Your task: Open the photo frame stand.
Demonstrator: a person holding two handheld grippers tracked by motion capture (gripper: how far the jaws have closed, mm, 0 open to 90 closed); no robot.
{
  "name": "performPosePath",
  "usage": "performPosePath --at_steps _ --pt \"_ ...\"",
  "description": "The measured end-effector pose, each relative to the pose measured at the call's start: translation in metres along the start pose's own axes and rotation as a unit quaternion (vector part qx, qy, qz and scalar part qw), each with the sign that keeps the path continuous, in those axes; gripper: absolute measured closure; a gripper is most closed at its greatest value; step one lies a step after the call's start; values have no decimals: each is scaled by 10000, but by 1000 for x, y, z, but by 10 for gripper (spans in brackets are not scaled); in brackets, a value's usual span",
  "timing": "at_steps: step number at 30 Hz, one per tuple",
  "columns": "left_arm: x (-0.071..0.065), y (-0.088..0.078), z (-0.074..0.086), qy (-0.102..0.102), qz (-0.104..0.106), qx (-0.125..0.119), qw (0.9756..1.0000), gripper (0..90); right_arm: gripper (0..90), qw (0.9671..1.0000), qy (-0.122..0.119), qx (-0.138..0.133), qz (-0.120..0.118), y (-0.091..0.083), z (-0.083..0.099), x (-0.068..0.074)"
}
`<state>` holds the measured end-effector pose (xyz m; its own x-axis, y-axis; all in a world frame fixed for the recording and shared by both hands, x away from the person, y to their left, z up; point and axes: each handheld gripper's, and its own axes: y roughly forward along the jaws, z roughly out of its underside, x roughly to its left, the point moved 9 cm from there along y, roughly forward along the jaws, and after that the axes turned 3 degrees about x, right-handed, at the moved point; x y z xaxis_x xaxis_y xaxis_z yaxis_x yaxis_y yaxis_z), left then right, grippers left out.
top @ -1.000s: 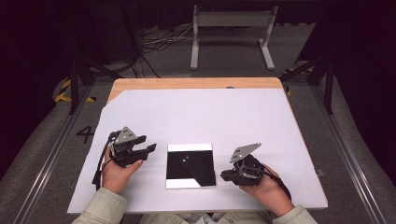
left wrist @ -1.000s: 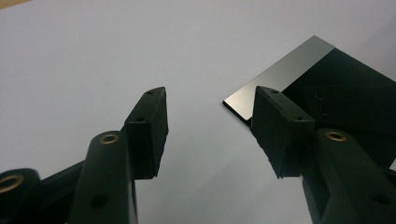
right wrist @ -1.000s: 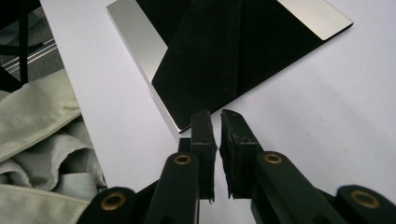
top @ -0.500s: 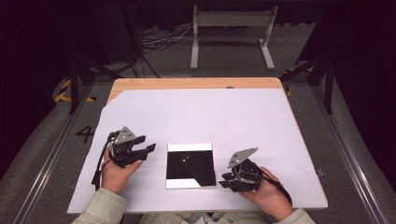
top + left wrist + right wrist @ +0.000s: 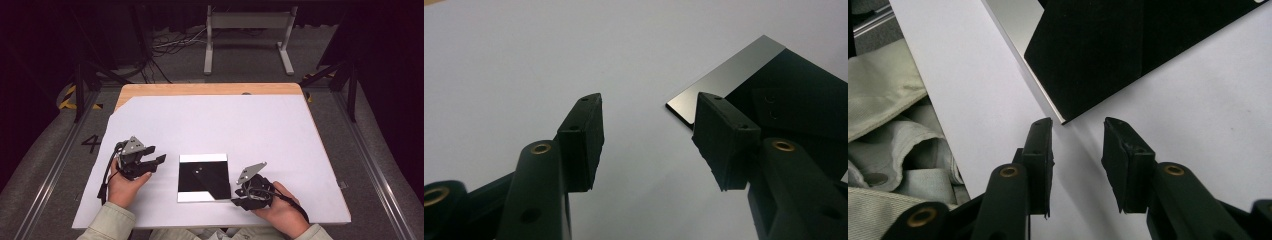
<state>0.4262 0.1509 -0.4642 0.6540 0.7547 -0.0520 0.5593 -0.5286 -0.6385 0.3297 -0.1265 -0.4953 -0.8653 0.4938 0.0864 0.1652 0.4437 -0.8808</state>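
Mirror tile (image 5: 204, 177), square and dark with a pale strip along its far and near edges, lies flat on the white sheet (image 5: 220, 130) that covers the wooden table (image 5: 200, 89), near the person's edge and between the two grippers. Left gripper (image 5: 152, 162) rests just left of the tile, jaws spread wide with nothing between them; in the left gripper view its jaws frame the tile's corner (image 5: 744, 75) without touching it. Right gripper (image 5: 240, 200) sits at the tile's near right corner; its jaws have just been opening and stand partly apart, the corner (image 5: 1098, 65) just ahead of them, untouched. A beige sleeve (image 5: 878, 100) shows beside the sheet.
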Motion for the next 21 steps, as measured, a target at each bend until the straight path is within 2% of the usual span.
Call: performPosePath --at_steps 11,21 --pt "-1 1 0 -14 -2 6 10000 464 758 9997 -87 213 33 8 -1 5" --pt "-1 1 0 -6 -2 7 10000 463 812 9990 -163 318 250 11 -4 5"
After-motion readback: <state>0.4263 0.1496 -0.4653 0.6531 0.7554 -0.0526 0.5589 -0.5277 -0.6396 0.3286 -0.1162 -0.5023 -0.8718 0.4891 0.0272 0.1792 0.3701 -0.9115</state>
